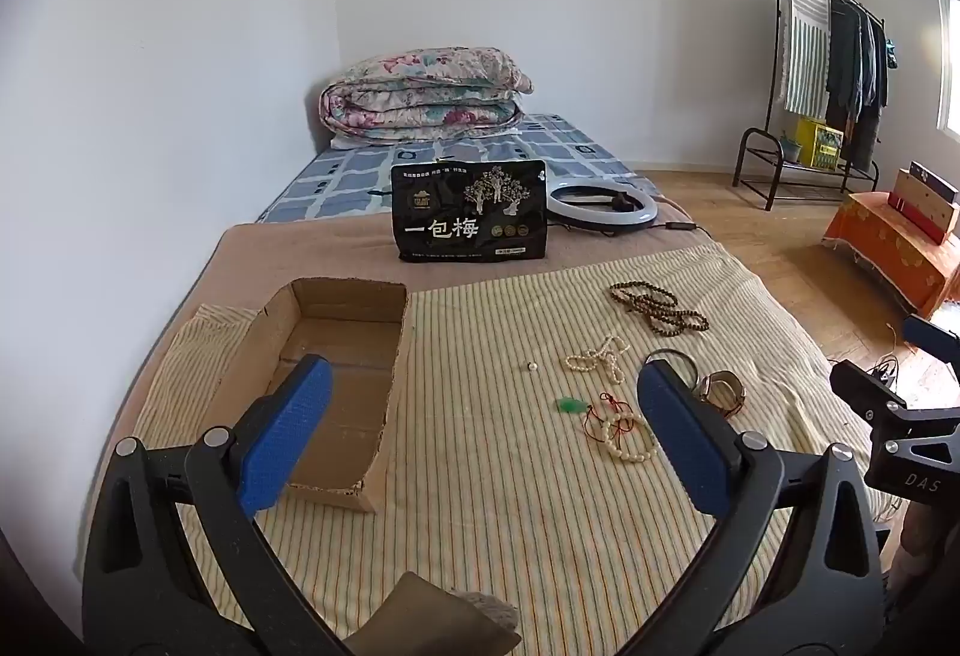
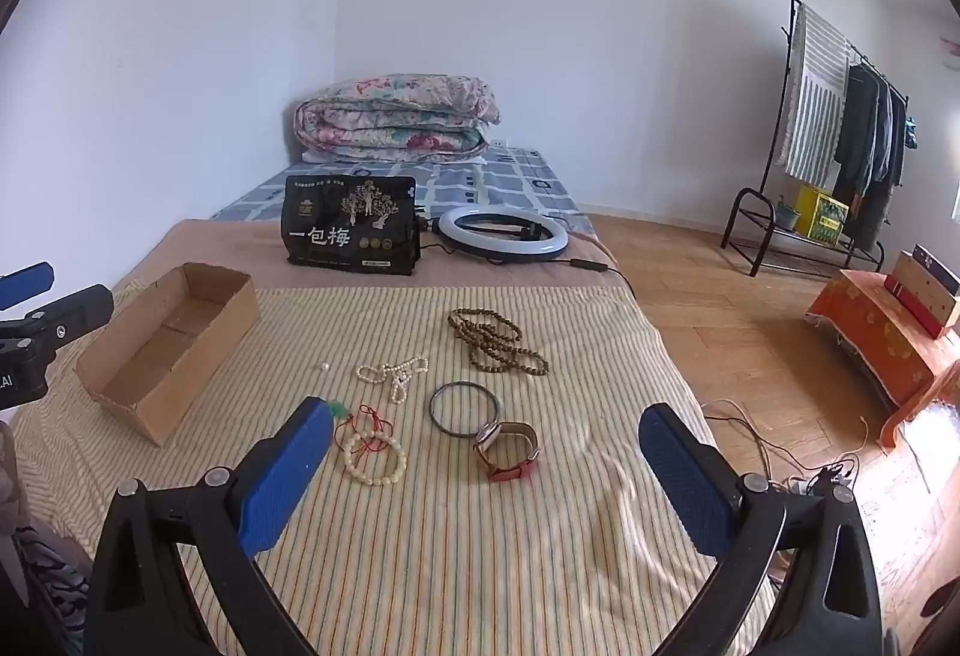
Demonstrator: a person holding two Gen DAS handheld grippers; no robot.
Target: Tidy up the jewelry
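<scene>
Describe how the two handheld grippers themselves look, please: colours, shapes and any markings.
Both the left gripper and the right gripper have black, rounded frames with silver pivot bolts and two long fingers faced with textured blue pads. Seen from the left wrist, the right gripper's body carries white letters "DAS". No cables show on them.

Each gripper, left gripper point(image 1: 485, 416) and right gripper point(image 2: 486, 452), has two glossy black plastic arms filling the lower corners of the frame, with triangular cut-outs and round silver screws. The fingers point(image 1: 282, 440) carry textured blue rectangular pads. White letters "DAS" mark a black housing at the right edge of the left wrist view.
</scene>
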